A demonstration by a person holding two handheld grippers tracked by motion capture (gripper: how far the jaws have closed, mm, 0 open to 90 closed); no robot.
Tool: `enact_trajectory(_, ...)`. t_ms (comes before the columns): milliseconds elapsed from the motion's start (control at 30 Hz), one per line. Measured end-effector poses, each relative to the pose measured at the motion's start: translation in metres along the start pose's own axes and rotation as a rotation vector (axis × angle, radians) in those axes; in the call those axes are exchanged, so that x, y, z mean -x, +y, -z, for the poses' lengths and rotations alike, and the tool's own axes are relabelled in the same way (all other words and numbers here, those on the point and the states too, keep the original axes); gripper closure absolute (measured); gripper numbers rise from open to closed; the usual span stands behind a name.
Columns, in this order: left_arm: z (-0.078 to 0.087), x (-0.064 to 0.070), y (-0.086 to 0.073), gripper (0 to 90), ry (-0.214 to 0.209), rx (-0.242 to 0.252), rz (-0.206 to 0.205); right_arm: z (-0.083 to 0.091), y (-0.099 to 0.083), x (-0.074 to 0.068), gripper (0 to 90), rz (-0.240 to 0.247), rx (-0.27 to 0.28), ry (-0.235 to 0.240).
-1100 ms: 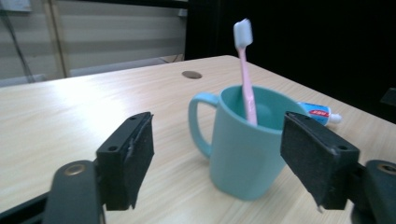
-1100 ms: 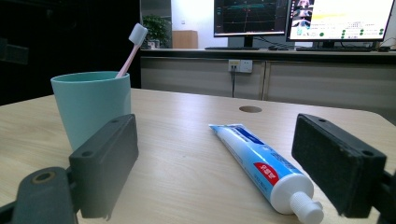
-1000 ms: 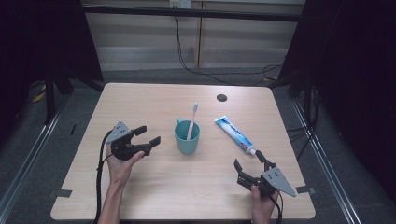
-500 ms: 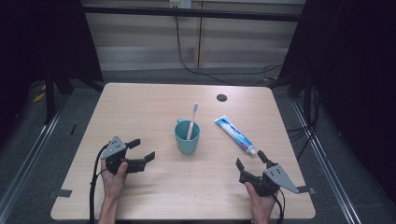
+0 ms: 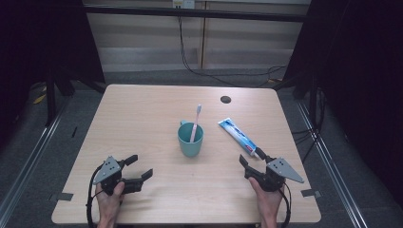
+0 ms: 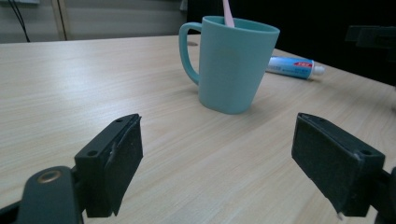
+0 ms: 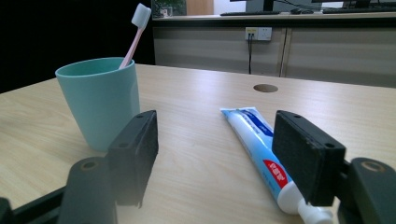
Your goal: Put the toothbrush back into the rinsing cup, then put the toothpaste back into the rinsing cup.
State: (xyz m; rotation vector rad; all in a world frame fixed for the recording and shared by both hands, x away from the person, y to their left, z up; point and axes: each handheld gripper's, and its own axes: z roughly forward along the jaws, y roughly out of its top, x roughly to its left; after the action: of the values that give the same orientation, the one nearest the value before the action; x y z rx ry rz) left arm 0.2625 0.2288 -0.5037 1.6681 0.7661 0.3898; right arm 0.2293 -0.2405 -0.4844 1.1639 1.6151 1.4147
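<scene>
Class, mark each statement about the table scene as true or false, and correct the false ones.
1. A pink toothbrush stands in the teal mug. True.
2. The toothpaste tube stands upright in the mug. False: it lies flat on the table, right of the mug.
3. The left gripper is open and holds nothing. True.
4. The right gripper is clamped on the mug handle. False: it is open, near the tube's cap end.
5. The mug lies on its side. False: it is upright.
</scene>
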Motion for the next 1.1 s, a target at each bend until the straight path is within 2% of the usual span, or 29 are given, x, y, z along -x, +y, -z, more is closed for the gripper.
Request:
enact_trajectory(133, 0.004, 0.002, -0.002, 16.1, 0.025, 0.055, -0.003, -0.005, 0.01, 0.002, 31.8, -0.012, -0.035, -0.008)
enact_trajectory(233, 0.011, 0.002, -0.006, 16.2, 0.041, 0.123, -0.008, -0.009, 0.018, 0.005, 33.3, -0.017, -0.072, -0.018)
enact_trajectory(300, 0.013, 0.003, -0.007, 15.9, 0.052, 0.151, -0.008, -0.01, 0.023, 0.006, 33.7, -0.014, -0.069, -0.028)
enact_trajectory(367, 0.013, 0.007, -0.008, 15.8, 0.075, 0.15, -0.048, -0.014, 0.029, 0.009, 33.6, -0.032, -0.106, -0.019)
enact_trajectory(467, 0.014, 0.013, -0.009, 15.9, 0.114, 0.162, -0.099, -0.021, 0.039, 0.012, 33.2, -0.033, -0.181, 0.0)
enact_trajectory(567, 0.017, 0.013, -0.011, 15.8, 0.128, 0.195, -0.102, -0.029, 0.049, 0.013, 30.7, -0.009, -0.237, -0.001)
enact_trajectory(667, 0.017, 0.014, -0.011, 15.7, 0.126, 0.197, -0.11, -0.039, 0.054, 0.019, 29.8, -0.024, -0.299, 0.026)
enact_trajectory(767, 0.018, 0.013, -0.012, 15.7, 0.114, 0.216, -0.093, -0.048, 0.054, 0.027, 29.7, -0.025, -0.356, 0.041)
enact_trajectory(900, 0.018, 0.013, -0.012, 15.9, 0.12, 0.21, -0.114, -0.056, 0.056, 0.035, 29.7, -0.028, -0.392, 0.048)
enact_trajectory(967, 0.018, 0.013, -0.012, 15.9, 0.124, 0.21, -0.104, -0.06, 0.058, 0.039, 29.7, -0.027, -0.416, 0.057)
enact_trajectory(1100, 0.018, 0.015, -0.012, 15.9, 0.135, 0.213, -0.119, -0.067, 0.063, 0.04, 30.6, -0.014, -0.464, 0.072)
